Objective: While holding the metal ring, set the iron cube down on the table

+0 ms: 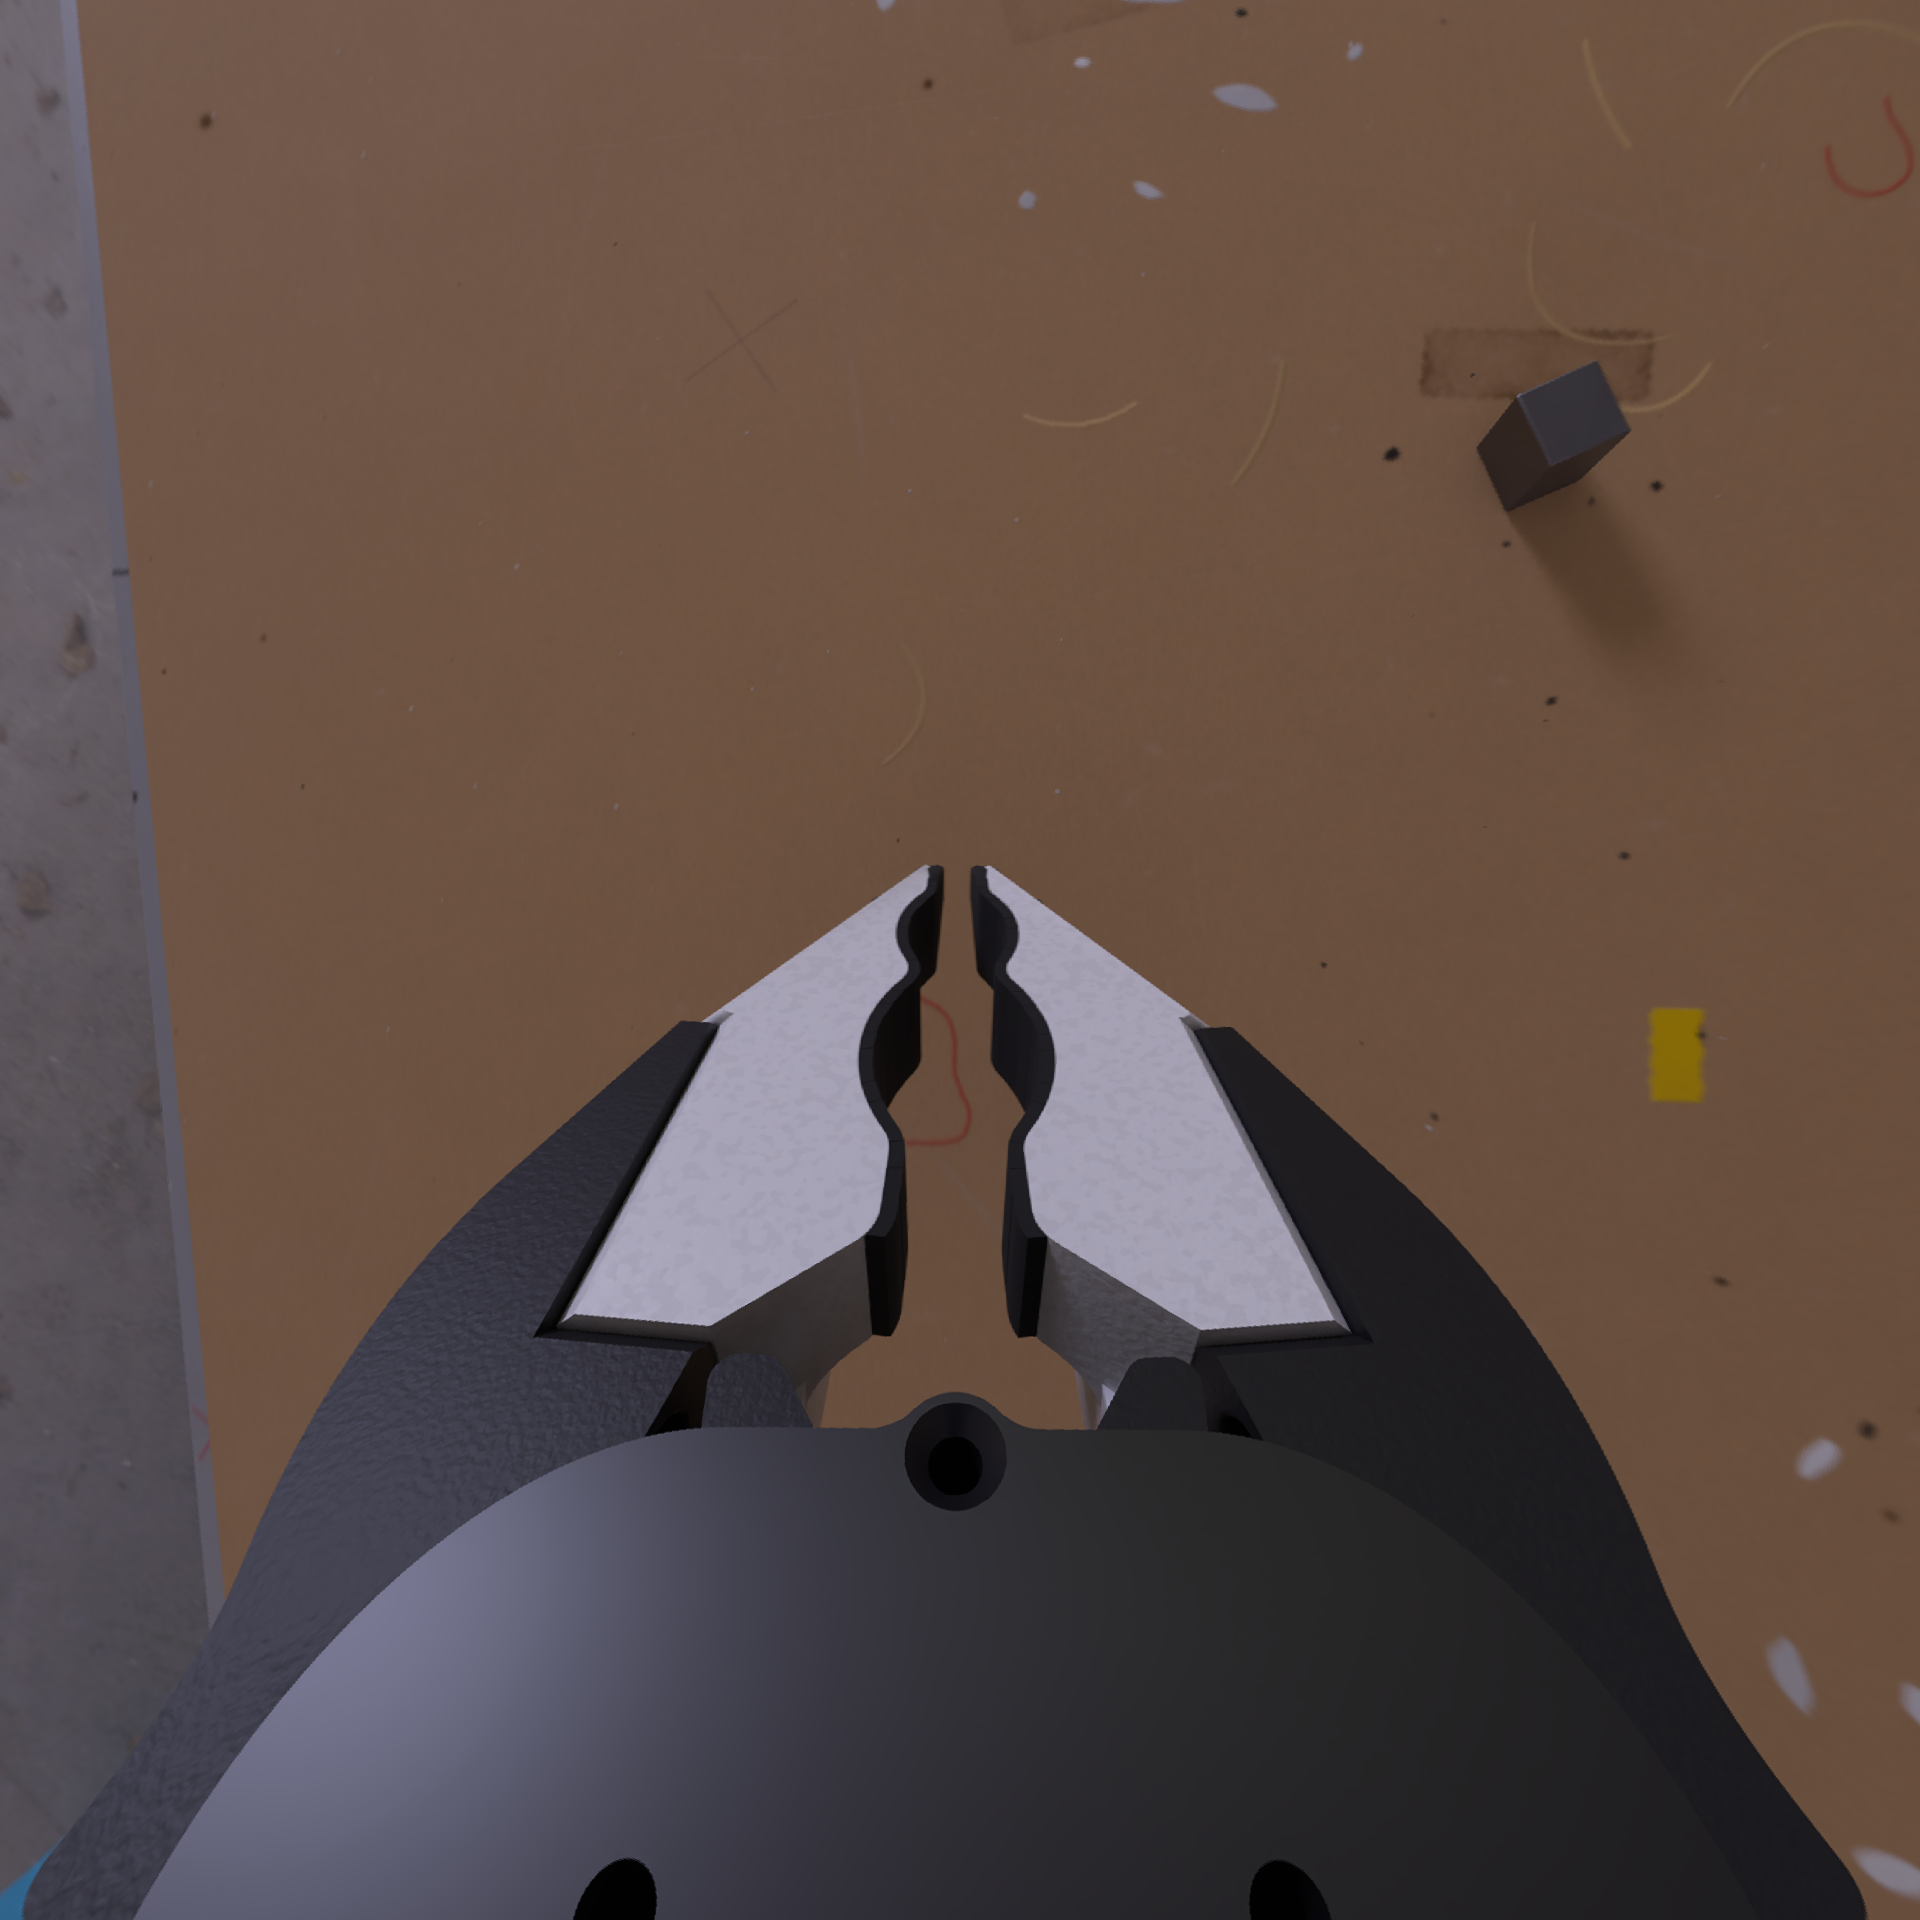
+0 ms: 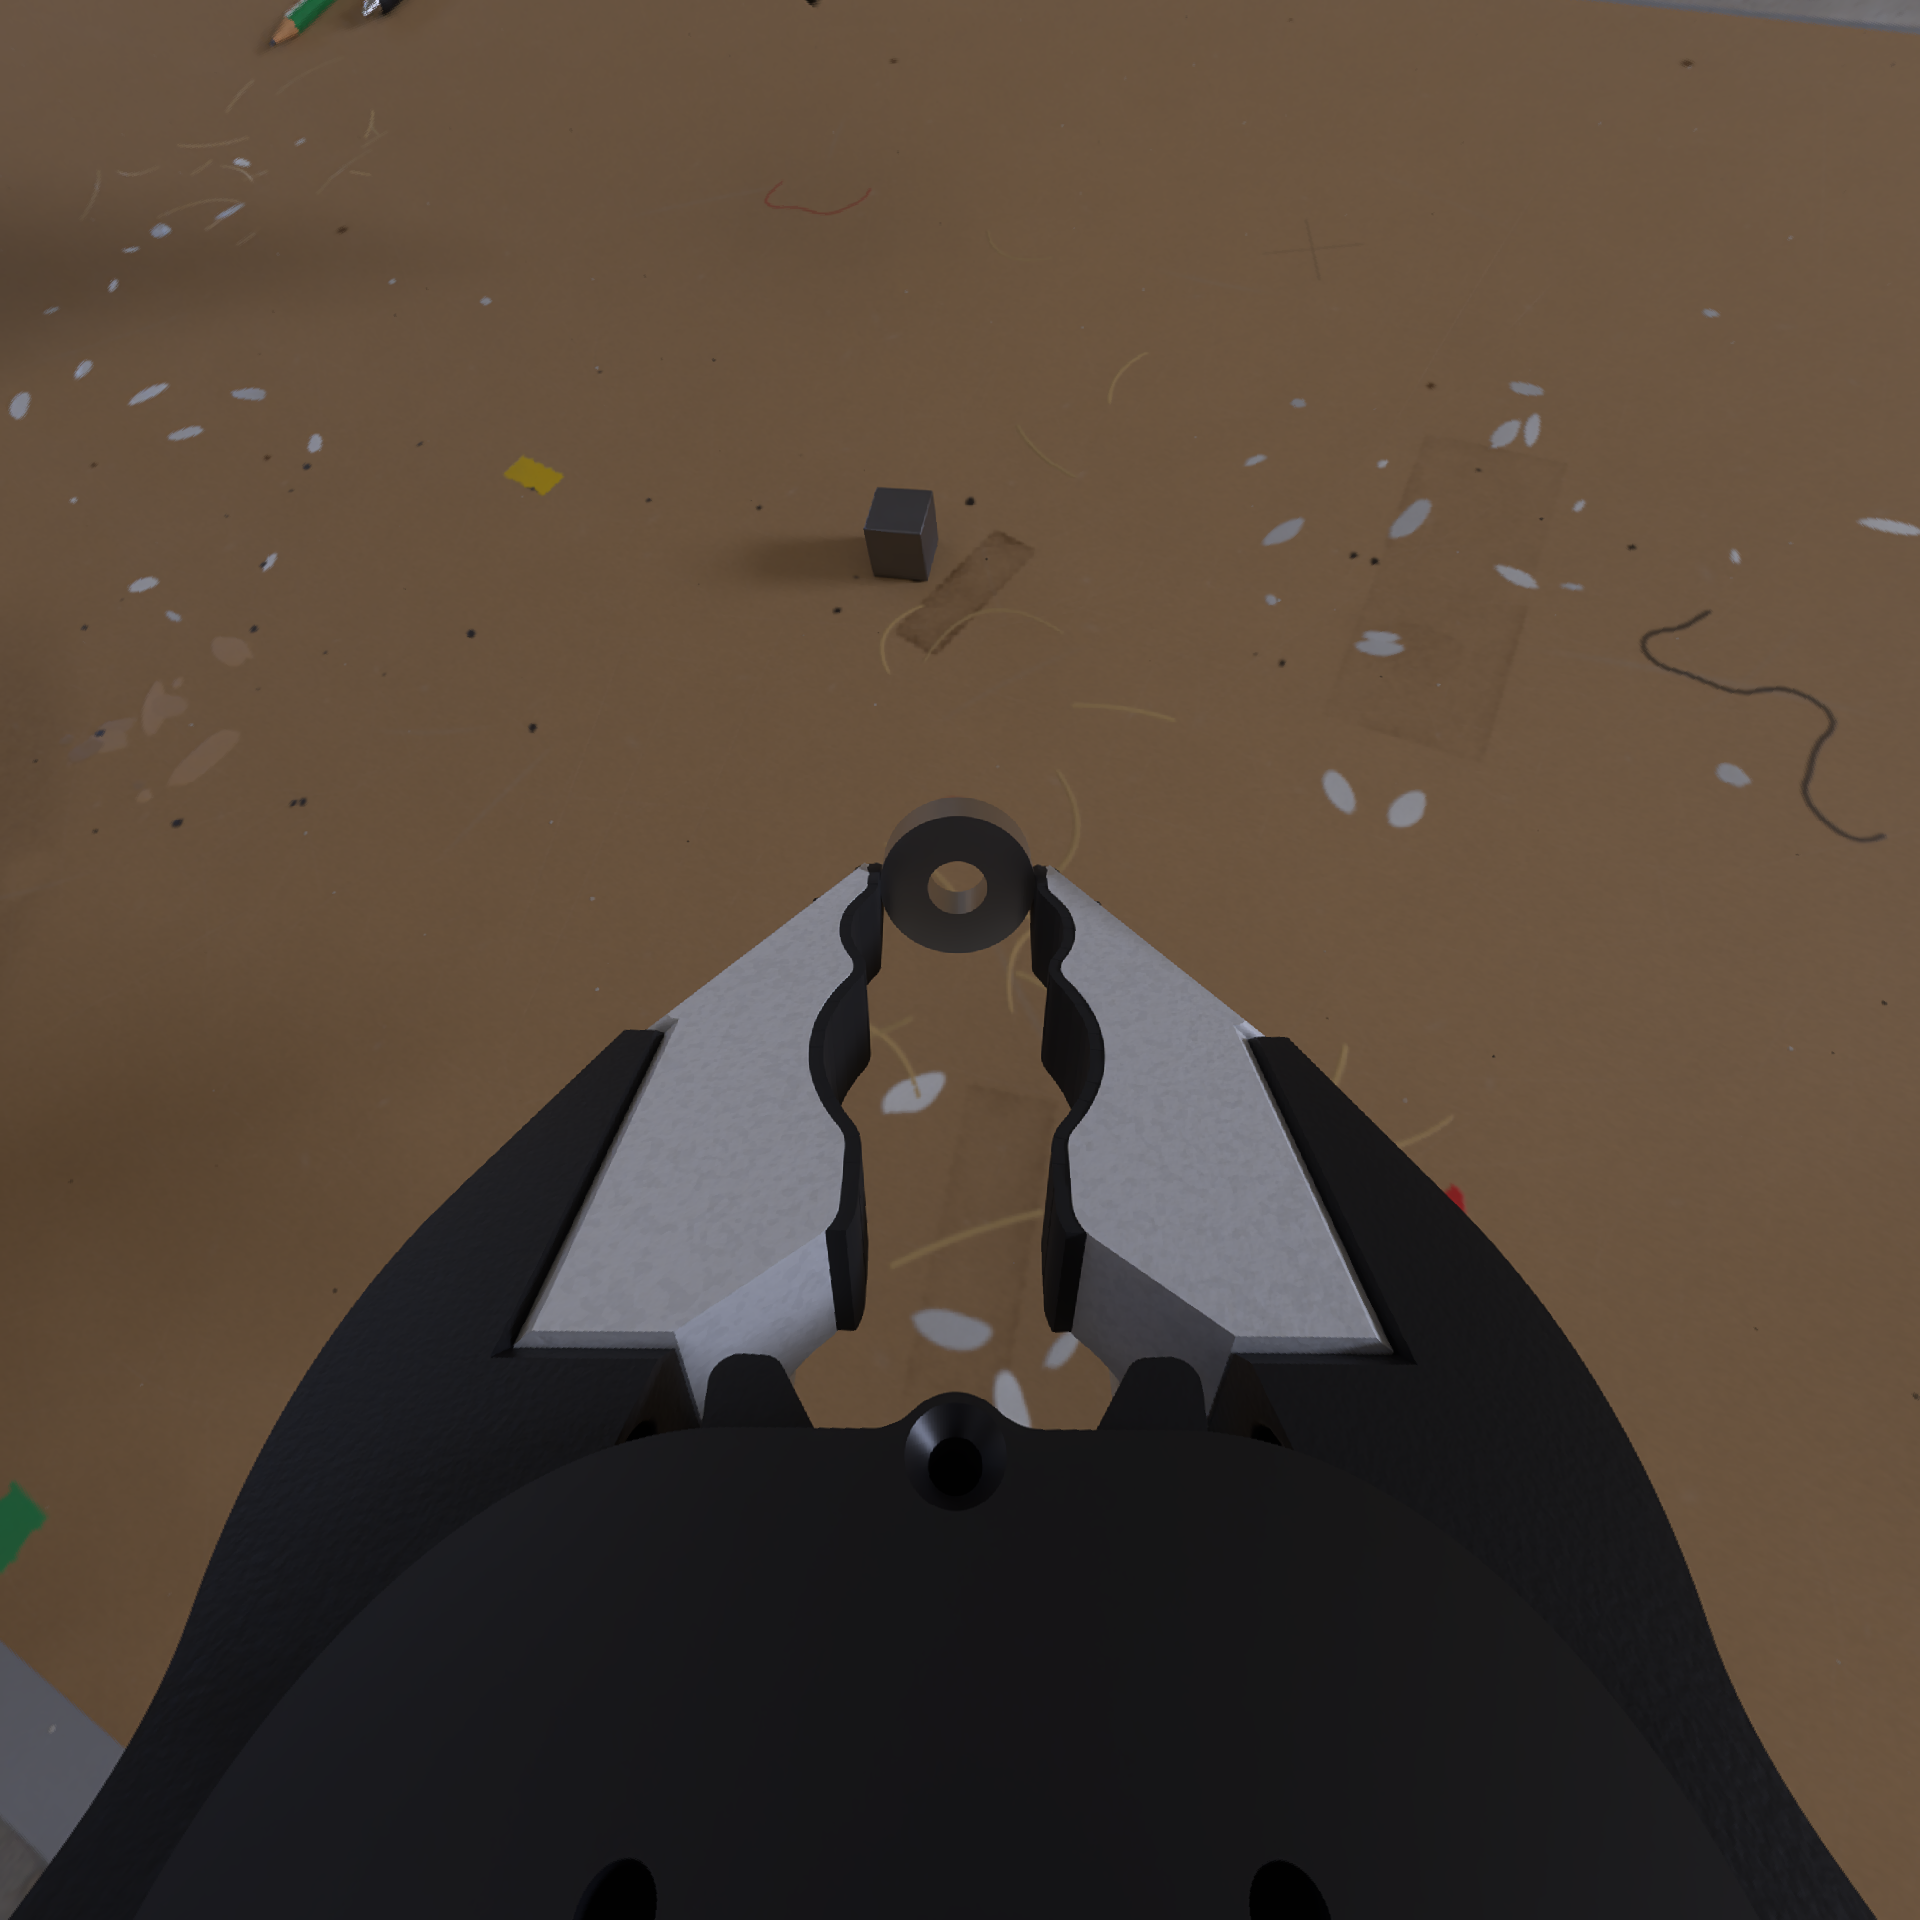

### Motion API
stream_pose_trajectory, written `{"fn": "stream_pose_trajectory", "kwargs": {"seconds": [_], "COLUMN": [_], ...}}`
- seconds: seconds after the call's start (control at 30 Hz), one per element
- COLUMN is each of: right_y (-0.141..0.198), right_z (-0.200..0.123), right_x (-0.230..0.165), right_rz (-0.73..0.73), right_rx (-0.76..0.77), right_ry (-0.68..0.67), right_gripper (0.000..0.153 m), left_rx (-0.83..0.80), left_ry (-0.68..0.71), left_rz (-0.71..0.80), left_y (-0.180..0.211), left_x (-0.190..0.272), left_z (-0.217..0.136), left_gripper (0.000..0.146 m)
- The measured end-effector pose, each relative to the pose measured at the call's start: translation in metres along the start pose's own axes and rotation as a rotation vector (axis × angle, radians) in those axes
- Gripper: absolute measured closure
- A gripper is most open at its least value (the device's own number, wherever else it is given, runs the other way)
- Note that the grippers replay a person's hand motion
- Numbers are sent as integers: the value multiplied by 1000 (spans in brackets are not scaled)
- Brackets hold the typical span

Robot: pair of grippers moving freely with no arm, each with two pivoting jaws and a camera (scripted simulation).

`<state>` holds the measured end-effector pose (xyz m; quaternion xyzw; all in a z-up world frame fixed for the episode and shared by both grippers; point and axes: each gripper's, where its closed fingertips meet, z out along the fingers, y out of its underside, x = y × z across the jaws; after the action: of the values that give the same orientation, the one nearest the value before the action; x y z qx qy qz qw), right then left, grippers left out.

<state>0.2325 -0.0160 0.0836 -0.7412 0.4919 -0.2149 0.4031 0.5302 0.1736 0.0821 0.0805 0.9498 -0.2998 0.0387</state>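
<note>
A small dark grey iron cube (image 1: 1553,433) rests on the brown table (image 1: 623,520), far to the upper right of my left gripper (image 1: 956,871). My left gripper is shut with only a thin slit between its tips and holds nothing. In the right wrist view the cube (image 2: 901,533) stands on the table well ahead of my right gripper (image 2: 956,873). My right gripper is shut on a grey metal ring (image 2: 956,878), held upright between the fingertips above the table, its hole facing the camera.
The table's left edge (image 1: 135,727) borders grey concrete floor. A yellow scrap (image 1: 1676,1054) lies right of the left gripper. A green pencil (image 2: 307,19) lies at the far left, a black cord (image 2: 1787,717) at the right. Tape patches and paint flecks mark the surface.
</note>
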Motion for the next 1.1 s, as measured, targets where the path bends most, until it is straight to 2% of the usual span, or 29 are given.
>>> {"fn": "stream_pose_trajectory", "kwargs": {"seconds": [0.1, 0.23, 0.3, 0.37, 0.5, 0.57, 0.63, 0.83, 0.97, 1.1], "right_y": [1, 3, 5, 5, 5, 6, 5, 3, 1, 1], "right_z": [2, 4, 5, 4, 1, 0, 0, 8, 11, 11], "right_x": [3, 5, 7, 10, 16, 18, 20, 14, 10, 11], "right_rz": [6, 7, 7, 6, 9, 21, 30, 15, 0, 8], "right_rx": [7, 9, 4, -1, -3, 0, 5, -5, -12, -6], "right_ry": [-7, -22, -25, -23, -5, 0, 3, -19, -25, -21], "right_gripper": [125, 125, 125, 125, 125, 125, 125, 125, 125, 125], "left_rx": [-43, -203, -216, -217, -218, -202, -184, -155, -86, -16], "left_ry": [20, 18, 28, 23, 39, 51, 22, 7, -14, -57], "left_rz": [-40, -8, -6, 3, 14, 40, 79, 33, -1, -8], "left_y": [4, 32, 36, 38, 38, 37, 37, 36, 29, 21], "left_x": [1, 11, 14, 13, 16, 21, 24, 22, 18, 14], "left_z": [-5, 28, 43, 51, 54, 55, 54, 47, 26, 4], "left_gripper": [123, 98, 85, 83, 94, 120, 131, 139, 146, 146]}}
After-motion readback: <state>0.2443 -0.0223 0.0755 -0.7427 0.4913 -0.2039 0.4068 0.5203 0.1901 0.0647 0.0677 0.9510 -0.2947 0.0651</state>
